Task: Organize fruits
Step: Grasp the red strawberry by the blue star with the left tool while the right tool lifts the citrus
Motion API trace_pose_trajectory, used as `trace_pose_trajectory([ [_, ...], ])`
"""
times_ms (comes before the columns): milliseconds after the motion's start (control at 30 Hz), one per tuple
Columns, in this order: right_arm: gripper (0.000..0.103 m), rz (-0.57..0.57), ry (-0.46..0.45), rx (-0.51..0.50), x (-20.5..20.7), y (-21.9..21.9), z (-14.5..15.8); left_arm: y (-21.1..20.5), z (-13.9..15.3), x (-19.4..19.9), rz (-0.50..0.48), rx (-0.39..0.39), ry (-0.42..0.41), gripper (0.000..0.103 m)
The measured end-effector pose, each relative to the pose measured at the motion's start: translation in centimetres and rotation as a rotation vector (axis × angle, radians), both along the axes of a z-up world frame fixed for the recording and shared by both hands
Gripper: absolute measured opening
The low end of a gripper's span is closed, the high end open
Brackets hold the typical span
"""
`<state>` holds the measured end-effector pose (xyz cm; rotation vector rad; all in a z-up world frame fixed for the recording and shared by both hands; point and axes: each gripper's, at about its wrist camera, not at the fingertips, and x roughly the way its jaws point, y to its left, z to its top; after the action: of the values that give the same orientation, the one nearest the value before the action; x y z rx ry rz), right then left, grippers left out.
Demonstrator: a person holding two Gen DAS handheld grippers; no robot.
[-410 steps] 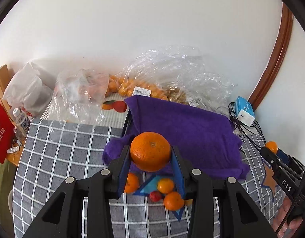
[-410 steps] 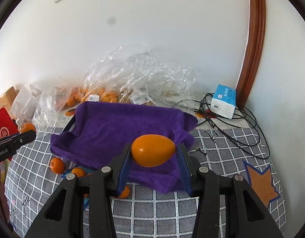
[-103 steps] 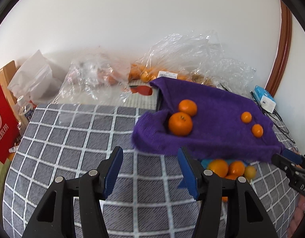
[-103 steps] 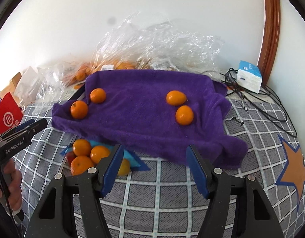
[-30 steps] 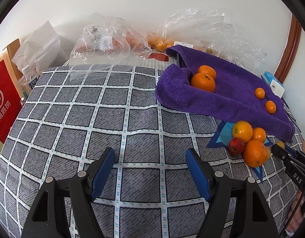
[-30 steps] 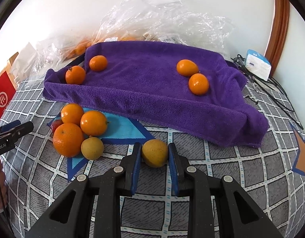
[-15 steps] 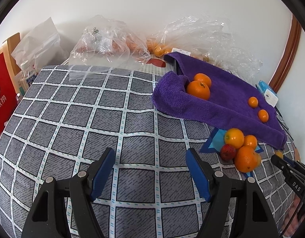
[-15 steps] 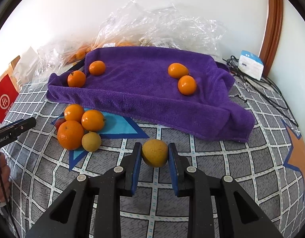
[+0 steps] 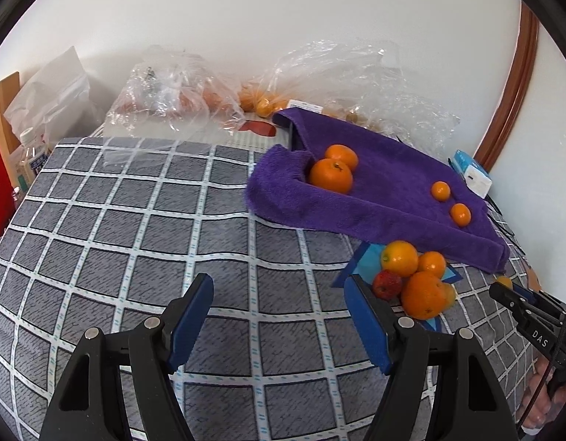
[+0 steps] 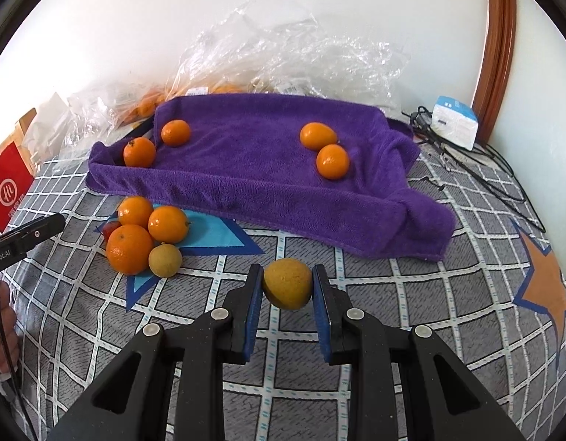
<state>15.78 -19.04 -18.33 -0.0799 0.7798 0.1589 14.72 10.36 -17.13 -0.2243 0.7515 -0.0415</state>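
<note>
**Yellow-brown fruit pinched above a checked cloth**

Right gripper point(image 10: 287, 286) closed tight on a small yellow-brown fruit point(image 10: 288, 283), blue pads pressed to both its sides, held a little above the grey checked tablecloth point(image 10: 411, 294), just in front of the near edge of the purple towel point(image 10: 246, 169).

Left gripper point(image 9: 279, 316) spread wide, nothing between its blue pads, hanging over bare checked cloth, left of the fruit pile.

Purple towel draped over a tray-like base, only a dark corner of it showing. Four orange fruits on the towel, in two pairs: two round ones point(image 10: 139, 152) touching at the left end, two smaller oval ones point(image 10: 332, 161) close together toward the right.

Loose pile point(image 10: 146, 235) on a blue star printed on the cloth, just in front of the towel's left end: three orange fruits, one yellow-brown fruit like the gripped one, and one small red fruit point(image 9: 387, 284), all bunched and touching.

Clear plastic bags point(image 10: 283, 58) crumpled against the white wall behind the towel, several small orange fruits inside, number not countable. One blue-and-white box point(image 10: 454, 121) and black cables to the right. One red bag point(image 10: 9, 187) at the left edge.
</note>
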Motion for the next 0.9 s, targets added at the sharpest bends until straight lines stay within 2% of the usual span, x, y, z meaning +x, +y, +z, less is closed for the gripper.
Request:
trace_pose_trajectory([
  [167,0.026,0.001,-0.015,0.006,-0.4,-1.1,0.5,-2.0,0.8,0.6,-0.065,-0.064,0.022,0.070],
  [233,0.026,-0.003,-0.013,0.016,-0.4,-1.6,0.5,-3.3,1.0,0.9,-0.084,-0.036,0.025,0.068],
  [333,0.026,-0.010,-0.009,0.020,-0.4,-2.3,0.4,-4.9,0.7,1.5,-0.111,0.033,0.044,0.057],
  [433,0.026,-0.019,-0.008,0.025,-0.4,-3.0,0.4,-5.8,0.2,1.9,-0.130,0.056,0.067,0.056],
  [533,0.026,-0.020,-0.005,0.033,-0.4,-3.6,0.4,-6.2,-0.3,2.4,-0.156,0.039,0.084,0.054],
  [700,0.026,-0.022,-0.007,0.044,-0.4,-4.0,0.5,-7.2,-1.0,3.1,-0.142,0.071,0.100,0.052],
  [733,0.026,-0.020,-0.009,0.047,-0.4,-4.1,0.5,-7.5,-1.0,3.1,-0.140,0.085,0.091,0.050],
  [800,0.026,-0.019,-0.015,0.050,-0.4,-4.1,0.6,-7.9,-1.0,3.2,-0.158,0.085,0.091,0.031],
  [867,0.026,-0.022,-0.013,0.057,-0.3,-4.1,0.7,-8.0,-1.0,3.2,-0.145,0.098,0.093,0.023],
  [900,0.026,-0.023,-0.012,0.058,-0.2,-4.2,0.7,-7.9,-0.9,3.1,-0.142,0.096,0.095,0.023],
])
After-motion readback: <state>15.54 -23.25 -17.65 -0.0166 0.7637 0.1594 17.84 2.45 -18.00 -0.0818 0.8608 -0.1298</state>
